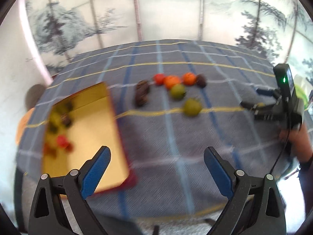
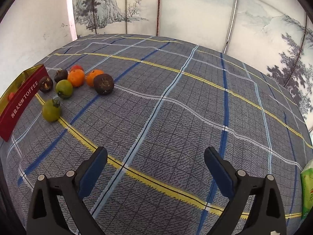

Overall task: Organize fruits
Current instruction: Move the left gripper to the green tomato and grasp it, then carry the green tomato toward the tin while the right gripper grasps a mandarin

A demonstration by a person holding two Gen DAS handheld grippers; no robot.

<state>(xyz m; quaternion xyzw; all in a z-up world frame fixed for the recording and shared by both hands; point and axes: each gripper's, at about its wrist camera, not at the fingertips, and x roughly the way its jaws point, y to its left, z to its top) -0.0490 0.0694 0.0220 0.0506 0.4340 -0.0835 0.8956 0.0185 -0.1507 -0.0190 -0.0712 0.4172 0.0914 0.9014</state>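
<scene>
A gold box (image 1: pixel 93 137) at left holds several blurred fruits (image 1: pixel 62 141); left gripper (image 1: pixel 157 168) and right gripper (image 2: pixel 155 166) gape wide, empty.

Both grippers are held tilted downward. The left gripper (image 1: pixel 157 166) is spread wide, its jaws empty. The right gripper (image 2: pixel 155 166) is likewise spread, apparently empty.

the checked cloth (image 2: pixel 176 117) lies bare across its middle and right, open for a gripper to pass. at the left, loose fruits (image 2: pixel 76 84) cluster close together, just beside the box (image 2: pixel 21 101) wall. a green packet (image 2: pixel 307 188) sits at the right edge. a painted screen (image 2: pixel 195 9) closes the far side.
</scene>
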